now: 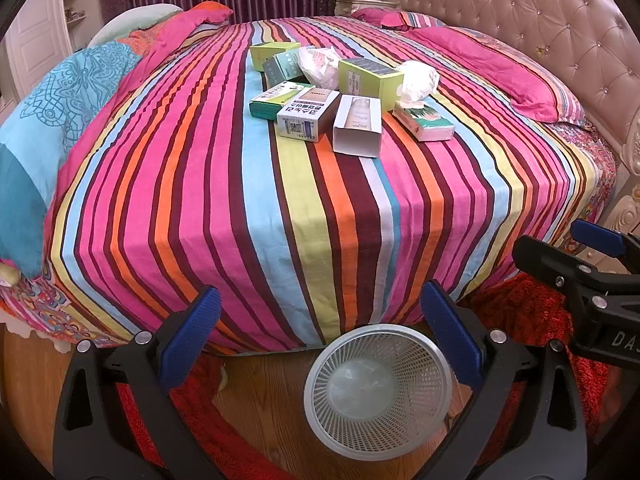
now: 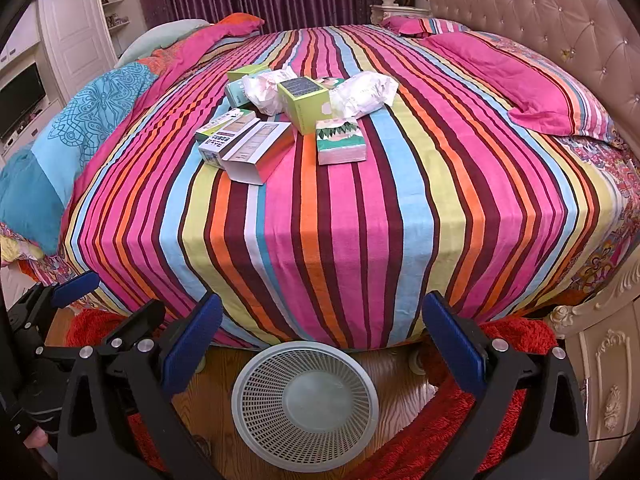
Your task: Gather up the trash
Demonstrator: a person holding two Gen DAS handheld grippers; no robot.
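Note:
Trash lies in a heap on the striped bed (image 1: pixel 240 200) (image 2: pixel 340 220): several small cartons, among them an open white box (image 1: pixel 357 126) (image 2: pixel 258 150), a lime-green box (image 1: pixel 370 80) (image 2: pixel 306 104), a tissue pack (image 1: pixel 425 121) (image 2: pixel 341 142), and crumpled white wrappers (image 1: pixel 416 80) (image 2: pixel 364 90). A white mesh waste basket (image 1: pixel 378 392) (image 2: pixel 305 404) stands on the floor at the bed's foot. My left gripper (image 1: pixel 320 340) is open above the basket, holding nothing. My right gripper (image 2: pixel 322 344) is open too, also over the basket, far from the heap.
A red shaggy rug (image 1: pixel 532 320) (image 2: pixel 480 420) and wooden floor (image 1: pixel 264 392) surround the basket. Pink pillows (image 1: pixel 500 64) (image 2: pixel 516 76) lie by the tufted headboard (image 1: pixel 540 12). A blue quilt (image 1: pixel 60 112) is bunched at the left. The right gripper's body (image 1: pixel 592 280) shows in the left view.

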